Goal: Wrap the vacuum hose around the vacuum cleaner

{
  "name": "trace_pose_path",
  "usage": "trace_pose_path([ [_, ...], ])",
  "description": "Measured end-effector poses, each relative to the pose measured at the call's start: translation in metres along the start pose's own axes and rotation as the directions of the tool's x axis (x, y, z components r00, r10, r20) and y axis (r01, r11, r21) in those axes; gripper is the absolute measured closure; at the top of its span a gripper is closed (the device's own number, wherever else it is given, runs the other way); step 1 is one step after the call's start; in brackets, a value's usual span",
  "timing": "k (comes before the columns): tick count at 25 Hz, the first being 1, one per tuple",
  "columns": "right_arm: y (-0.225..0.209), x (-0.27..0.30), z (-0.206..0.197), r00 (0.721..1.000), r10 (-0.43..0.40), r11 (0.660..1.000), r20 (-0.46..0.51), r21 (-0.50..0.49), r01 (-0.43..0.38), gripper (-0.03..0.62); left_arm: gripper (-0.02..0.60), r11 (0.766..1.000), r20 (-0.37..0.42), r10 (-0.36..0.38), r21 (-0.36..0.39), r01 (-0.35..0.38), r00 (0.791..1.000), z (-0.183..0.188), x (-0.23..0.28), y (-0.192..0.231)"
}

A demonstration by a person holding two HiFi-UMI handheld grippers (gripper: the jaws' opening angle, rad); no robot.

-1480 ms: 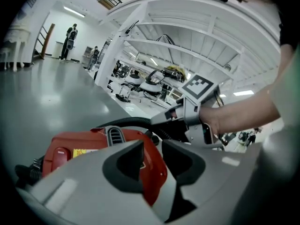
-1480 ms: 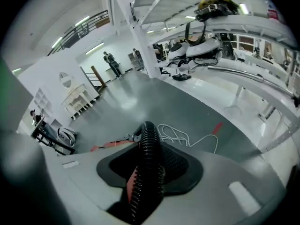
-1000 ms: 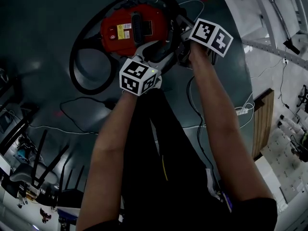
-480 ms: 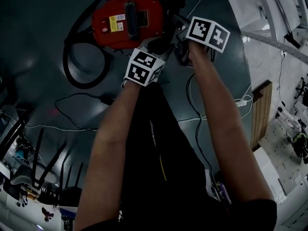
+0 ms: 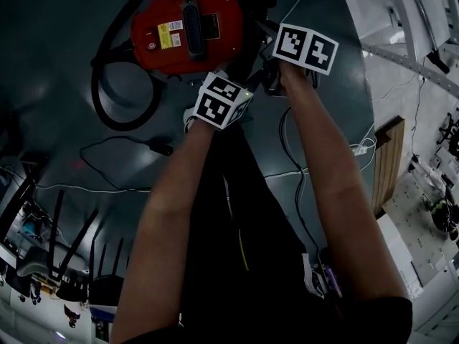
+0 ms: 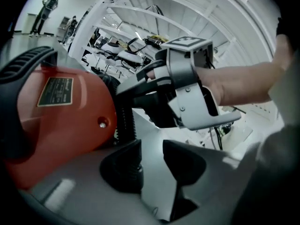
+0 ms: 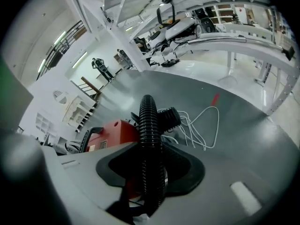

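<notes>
The red vacuum cleaner (image 5: pixel 183 27) stands on the dark floor, and its black ribbed hose (image 5: pixel 107 99) loops round its left side. My left gripper (image 5: pixel 233 74) is at the vacuum's near right edge. In the left gripper view its jaws (image 6: pixel 152 158) have just been closing but still stand apart. Bare floor shows between them, and the hose (image 6: pixel 125 125) runs down against the left pad. My right gripper (image 5: pixel 267 52) is beside the vacuum's right side. Its jaws (image 7: pixel 151 170) have just been opening, with the hose (image 7: pixel 150 135) lying loose between them.
A white cable (image 7: pixel 201 121) lies coiled on the floor behind the hose's cuff end (image 7: pixel 169 118). A thin black cord (image 5: pixel 122 149) trails on the floor to the left. Racks with gear (image 5: pixel 43 249) stand lower left, and a wooden board (image 5: pixel 391 178) at right.
Both grippers have sunk lower beside the vacuum's right side, the left one closer to its body. The hose loop on the left has drawn in nearer to the vacuum.
</notes>
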State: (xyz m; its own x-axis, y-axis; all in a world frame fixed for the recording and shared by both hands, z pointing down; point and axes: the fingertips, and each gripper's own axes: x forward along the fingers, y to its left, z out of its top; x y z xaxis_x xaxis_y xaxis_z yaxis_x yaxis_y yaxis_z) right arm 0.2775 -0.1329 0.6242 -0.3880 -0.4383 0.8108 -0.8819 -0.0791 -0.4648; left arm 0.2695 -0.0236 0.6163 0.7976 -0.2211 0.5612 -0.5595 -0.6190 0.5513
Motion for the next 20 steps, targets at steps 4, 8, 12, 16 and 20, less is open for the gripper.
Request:
trace_pose_path([
  [4, -0.004, 0.014, 0.000, 0.999, -0.042, 0.995, -0.027, -0.093, 0.040, 0.433, 0.445, 0.999, 0.010, 0.001, -0.054, 0.000, 1.000, -0.005, 0.006, 0.005],
  [8, -0.009, 0.025, 0.003, 0.996, -0.063, 0.988, -0.065, -0.148, 0.053, 0.418, 0.445, 0.999, 0.015, -0.024, -0.040, 0.024, 1.000, -0.003, 0.007, 0.004],
  [12, -0.012, 0.027, 0.004, 0.992, -0.073, 0.979, -0.106, -0.199, 0.051, 0.419, 0.445, 0.997, 0.023, -0.033, -0.072, 0.034, 0.999, -0.003, 0.006, 0.006],
  [16, -0.011, 0.016, 0.010, 0.993, -0.079, 0.980, -0.086, -0.187, 0.061, 0.428, 0.439, 0.994, 0.053, -0.028, -0.107, 0.034, 0.998, 0.004, -0.004, 0.005],
  [20, -0.015, 0.002, 0.010, 0.996, -0.057, 0.996, -0.072, -0.066, 0.052, 0.431, 0.434, 0.995, 0.064, -0.013, -0.102, 0.019, 0.998, 0.009, -0.018, 0.005],
])
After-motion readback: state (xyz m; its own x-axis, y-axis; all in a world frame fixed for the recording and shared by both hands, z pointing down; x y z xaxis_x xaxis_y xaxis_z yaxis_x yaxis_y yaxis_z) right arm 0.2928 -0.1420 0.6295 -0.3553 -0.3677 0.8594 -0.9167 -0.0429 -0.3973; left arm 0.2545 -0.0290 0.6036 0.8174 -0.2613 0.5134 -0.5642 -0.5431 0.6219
